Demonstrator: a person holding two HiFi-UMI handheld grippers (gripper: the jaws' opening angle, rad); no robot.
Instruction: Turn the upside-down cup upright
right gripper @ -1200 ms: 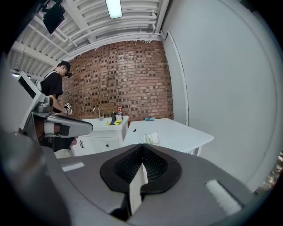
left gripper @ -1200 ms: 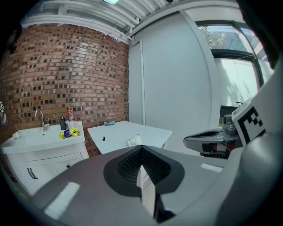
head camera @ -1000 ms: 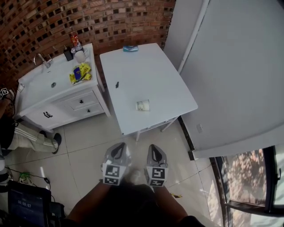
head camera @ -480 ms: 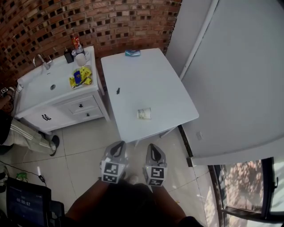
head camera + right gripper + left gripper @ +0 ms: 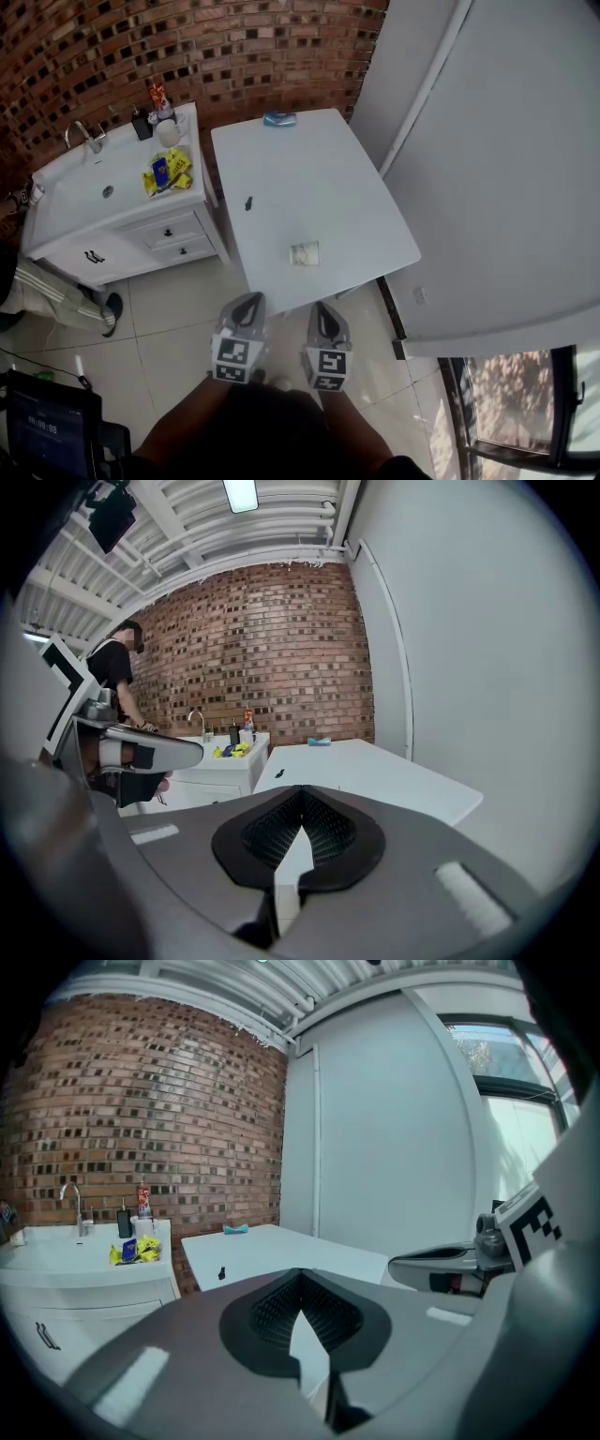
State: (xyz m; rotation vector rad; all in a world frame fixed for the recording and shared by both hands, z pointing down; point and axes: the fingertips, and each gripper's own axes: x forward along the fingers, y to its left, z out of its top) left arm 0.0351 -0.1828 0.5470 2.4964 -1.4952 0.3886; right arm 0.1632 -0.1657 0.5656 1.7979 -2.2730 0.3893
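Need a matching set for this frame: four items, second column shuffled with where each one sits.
Items:
1. cup
2. blue object
3. yellow packets
4. faucet

Places:
A. on the sink counter, at the end nearest the table
B. near edge of the white table
C. back of the sink counter, by the brick wall
D. far edge of the white table

Pairs: 1-B, 2-D, 3-A, 4-C

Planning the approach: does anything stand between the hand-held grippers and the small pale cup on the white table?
Nothing visible: only floor tiles and bare white table separate the left hand-held gripper and right hand-held gripper from the small pale cup.
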